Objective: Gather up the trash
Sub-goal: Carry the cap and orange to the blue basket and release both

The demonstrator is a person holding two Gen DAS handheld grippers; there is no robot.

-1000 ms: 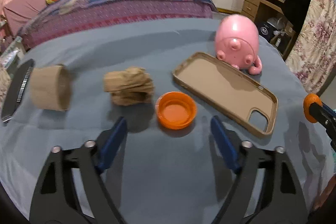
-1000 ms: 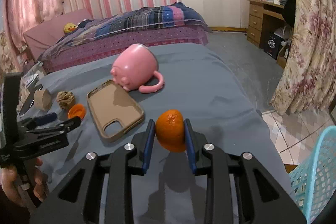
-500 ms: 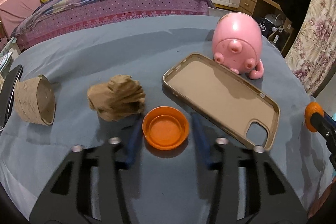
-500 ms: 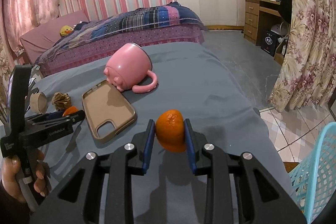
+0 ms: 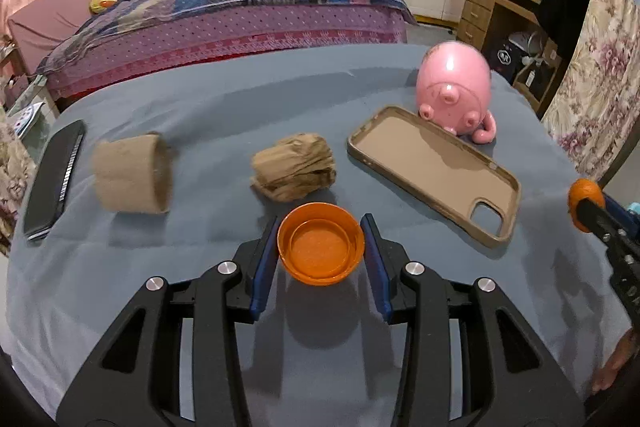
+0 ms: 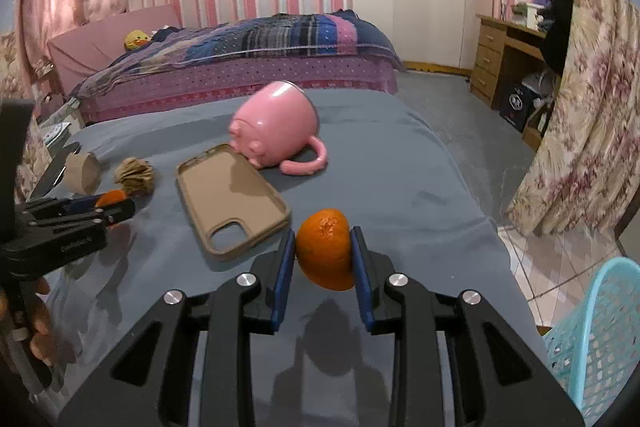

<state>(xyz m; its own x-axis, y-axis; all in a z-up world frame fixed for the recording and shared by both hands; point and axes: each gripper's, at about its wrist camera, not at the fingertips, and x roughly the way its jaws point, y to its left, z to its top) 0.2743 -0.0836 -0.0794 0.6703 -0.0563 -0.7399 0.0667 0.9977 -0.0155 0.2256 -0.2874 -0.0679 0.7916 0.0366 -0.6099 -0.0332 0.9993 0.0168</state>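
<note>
While both tongs work over the grey-blue tabletop, this is how things stand:

Orange cap: the orange cap (image 5: 321,244) sits open side up between the blue pads of the left tongs (image 5: 321,259), raised off the cloth, its shadow lying beneath it.
Left tongs: pinching the orange cap, one pad against each side of its rim.
Orange peel: the orange peel (image 6: 326,249) is clamped between the pads of the right tongs (image 6: 323,267), clear of the table, its shadow on the cloth below.
Right tongs: pressed tight on the orange peel.
Crumpled paper: the crumpled paper (image 5: 295,167) lies on the table just beyond the left tongs' tips, slightly to their left.
Cardboard roll: the cardboard roll (image 5: 134,179) lies on its side further left of the left tongs, well apart from the paper.
Phone case: the phone case (image 5: 434,169) lies open side up, ahead and to the right of the left tongs, ahead and left of the right ones.
Pink mug: the pink mug (image 6: 278,127) is tipped on its side beyond the case, touching the case's far end.
Black phone: the black phone (image 5: 54,175) lies flat at the table's left edge, far left of the left tongs.
Basket: the turquoise basket (image 6: 596,339) stands on the tiled floor, low to the right of the right tongs.
Table: the table (image 6: 400,163) carries everything else named here.
</note>
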